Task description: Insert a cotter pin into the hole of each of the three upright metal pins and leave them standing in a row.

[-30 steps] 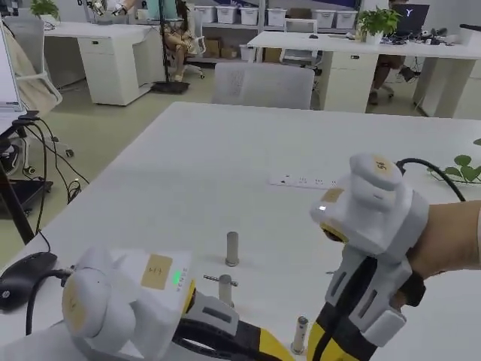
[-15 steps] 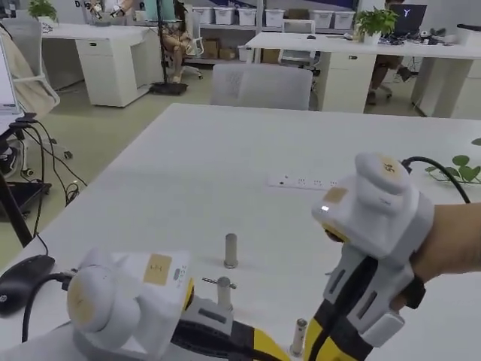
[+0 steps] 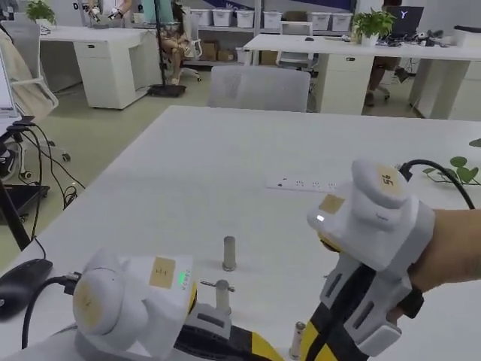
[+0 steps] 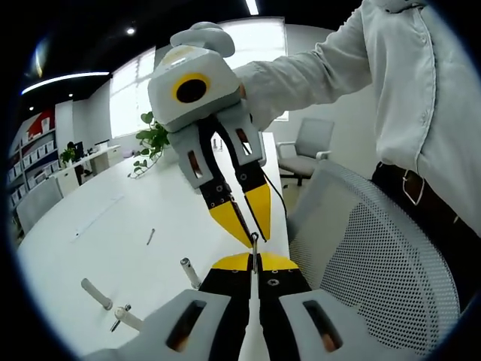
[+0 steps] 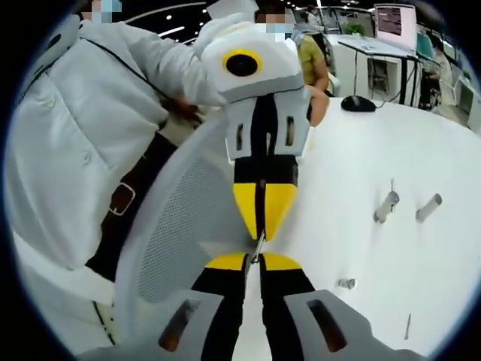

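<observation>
Three upright metal pins stand on the white table: a far one [image 3: 229, 253], a middle one [image 3: 222, 295] with a cotter pin crosswise through its top, and a near one [image 3: 298, 338]. Low over the table's front edge, my left gripper [image 4: 254, 260] and right gripper [image 5: 255, 260] meet tip to tip. A thin cotter pin [image 4: 254, 245] runs between them, and both pairs of jaws look shut on it. The same cotter pin [image 5: 258, 242] shows in the right gripper view. Another loose cotter pin [image 4: 150, 236] lies flat on the table beyond the pins.
A white power strip [image 3: 301, 183] lies mid-table, with plant leaves [image 3: 462, 169] at the right edge. A grey chair [image 3: 259, 86] stands at the far side and a black mouse [image 3: 19, 277] at the left. A mesh chair back [image 4: 361, 248] is close behind the grippers.
The two grippers stay tip to tip in nearly the same place. The head view has shifted slightly.
</observation>
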### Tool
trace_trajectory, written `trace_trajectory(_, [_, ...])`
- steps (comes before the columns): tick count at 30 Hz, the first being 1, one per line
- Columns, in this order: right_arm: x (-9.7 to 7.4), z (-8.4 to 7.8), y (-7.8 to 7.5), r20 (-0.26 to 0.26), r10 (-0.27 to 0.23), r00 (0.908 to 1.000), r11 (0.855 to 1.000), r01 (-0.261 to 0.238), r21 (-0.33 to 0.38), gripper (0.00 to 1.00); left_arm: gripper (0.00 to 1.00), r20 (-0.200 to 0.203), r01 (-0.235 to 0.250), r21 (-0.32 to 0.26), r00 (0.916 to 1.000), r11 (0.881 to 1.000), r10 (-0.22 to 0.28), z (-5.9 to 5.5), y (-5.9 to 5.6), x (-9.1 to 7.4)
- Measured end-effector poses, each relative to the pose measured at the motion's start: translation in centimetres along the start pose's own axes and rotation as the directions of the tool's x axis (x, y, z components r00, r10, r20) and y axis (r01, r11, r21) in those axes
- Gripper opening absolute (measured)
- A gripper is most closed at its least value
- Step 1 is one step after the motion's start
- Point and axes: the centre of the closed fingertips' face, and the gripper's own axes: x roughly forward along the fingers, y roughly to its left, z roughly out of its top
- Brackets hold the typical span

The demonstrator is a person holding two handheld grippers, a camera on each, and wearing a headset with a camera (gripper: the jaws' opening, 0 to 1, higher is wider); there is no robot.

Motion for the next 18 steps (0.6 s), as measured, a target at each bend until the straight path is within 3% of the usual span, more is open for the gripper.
trace_trajectory(11, [0.23, -0.08, 0.28, 0.004, 0.064, 0.9979, 0.986, -0.064, 0.152, 0.09, 0.00, -0.058, 0.006, 0.103, 0.9983, 0.995, 0.000, -0.16, -0.44, 0.39])
trace_trajectory(18, [0.31, -0.22, 0.06, -0.001, 0.062, 0.9981, 0.980, -0.061, 0.188, 0.06, 0.00, -0.073, -0.004, 0.142, 0.9973, 0.990, 0.014, -0.06, -0.19, 0.36])
